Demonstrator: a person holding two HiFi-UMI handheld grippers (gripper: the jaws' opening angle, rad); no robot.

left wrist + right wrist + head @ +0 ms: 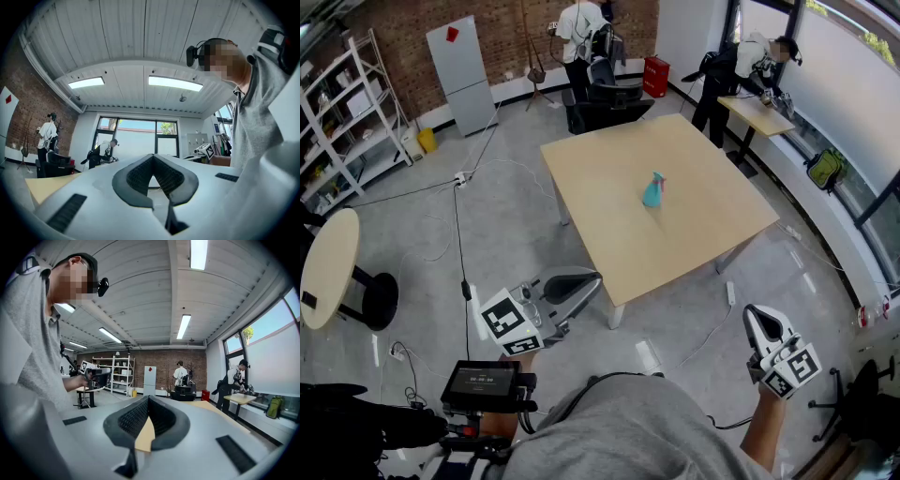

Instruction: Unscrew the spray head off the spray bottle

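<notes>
A teal spray bottle with its spray head on stands upright near the middle of the square wooden table, far ahead of me. My left gripper is held low at the left, short of the table's near corner, jaws shut and empty. My right gripper is held low at the right, off the table, also shut with nothing in it. In the left gripper view the left gripper points up towards the windows and ceiling. The right gripper in its own view points across the room; the bottle shows in neither.
Cables run over the grey floor between me and the table. A round side table stands at the left, shelves and a white fridge behind. Two people work at the back; black chairs stand beyond the table.
</notes>
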